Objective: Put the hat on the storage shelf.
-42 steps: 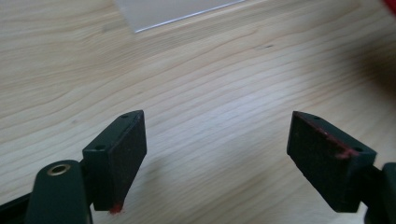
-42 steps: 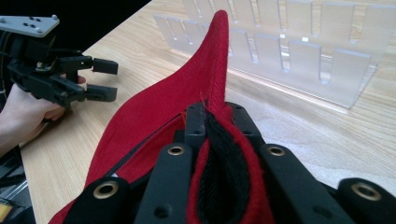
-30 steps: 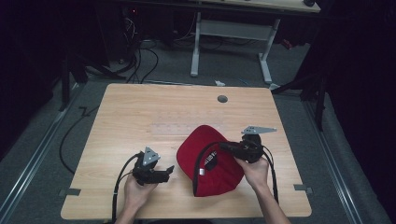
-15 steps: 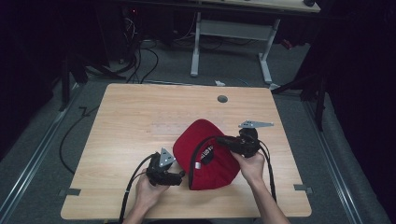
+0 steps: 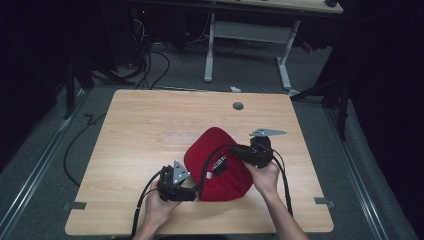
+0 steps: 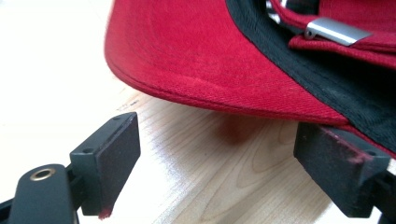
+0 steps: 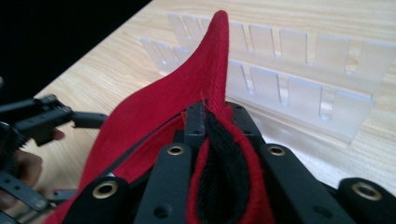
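Note:
A red cap (image 5: 218, 165) with a black inner band lies on the wooden table (image 5: 150, 120), near its front. My right gripper (image 5: 243, 152) is shut on the cap's rim; in the right gripper view the jaws (image 7: 215, 114) pinch red fabric (image 7: 187, 93) and black band, and the fabric rises to a peak. My left gripper (image 5: 194, 193) is at the cap's front-left edge. In the left gripper view it (image 6: 219, 163) stands open, with the cap's red edge (image 6: 196, 60) hanging just above the gap and close over the right pad (image 6: 336, 163).
A clear plastic slotted rack (image 7: 289, 79) stands on the table beyond the cap in the right gripper view. A round grommet hole (image 5: 238, 106) sits at the table's far side. Cables trail from both grippers off the front edge.
My left gripper has moved right, up to the cap's edge. The right gripper has drawn the cap a little leftward, still shut on its rim.

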`<state>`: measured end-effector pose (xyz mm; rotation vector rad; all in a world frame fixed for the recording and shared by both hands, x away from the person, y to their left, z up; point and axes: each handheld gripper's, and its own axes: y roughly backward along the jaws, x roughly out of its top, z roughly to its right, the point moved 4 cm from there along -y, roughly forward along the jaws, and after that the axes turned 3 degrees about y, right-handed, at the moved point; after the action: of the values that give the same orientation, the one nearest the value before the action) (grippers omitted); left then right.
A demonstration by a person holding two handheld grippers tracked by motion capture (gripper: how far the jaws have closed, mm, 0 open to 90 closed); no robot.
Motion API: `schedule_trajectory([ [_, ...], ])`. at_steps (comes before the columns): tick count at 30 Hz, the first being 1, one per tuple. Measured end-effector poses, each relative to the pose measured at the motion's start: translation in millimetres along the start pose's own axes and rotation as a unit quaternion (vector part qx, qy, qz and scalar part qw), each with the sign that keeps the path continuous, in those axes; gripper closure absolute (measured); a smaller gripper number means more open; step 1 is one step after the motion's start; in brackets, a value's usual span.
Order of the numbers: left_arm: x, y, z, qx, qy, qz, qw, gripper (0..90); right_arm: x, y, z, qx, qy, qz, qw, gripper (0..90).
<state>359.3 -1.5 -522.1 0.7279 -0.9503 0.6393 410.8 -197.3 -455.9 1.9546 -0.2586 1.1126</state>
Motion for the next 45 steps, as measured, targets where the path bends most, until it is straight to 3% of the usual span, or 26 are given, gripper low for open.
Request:
schedule_trajectory([
  [9,5.7,7.3,2.7,-0.004,-0.009,0.017,0.9998,13.6,-7.2,2.7,-0.1,-0.01,0.0,-0.012,0.9999,80.4],
  [11,5.8,8.9,4.7,-0.002,-0.023,0.015,0.9996,12.9,-8.2,4.4,-2.4,-0.015,0.008,-0.022,0.9996,80.3],
  [19,10.4,12.5,9.9,-0.008,-0.042,0.021,0.9989,13.1,-10.4,4.6,-11.2,-0.007,0.017,-0.041,0.999,80.1],
  [32,11.3,9.9,8.5,0.009,-0.061,0.025,0.9978,15.6,-16.4,-4.6,-22.9,0.014,0.016,-0.067,0.9975,79.0],
  [40,12.3,14.6,12.7,-0.002,-0.077,0.026,0.9967,40.2,-14.2,-1.2,-28.9,0.024,0.016,-0.063,0.9976,78.5],
  [45,16.4,16.4,13.8,-0.004,-0.082,0.017,0.9965,42.5,-14.3,1.3,-31.1,0.026,0.016,-0.062,0.9976,78.1],
])
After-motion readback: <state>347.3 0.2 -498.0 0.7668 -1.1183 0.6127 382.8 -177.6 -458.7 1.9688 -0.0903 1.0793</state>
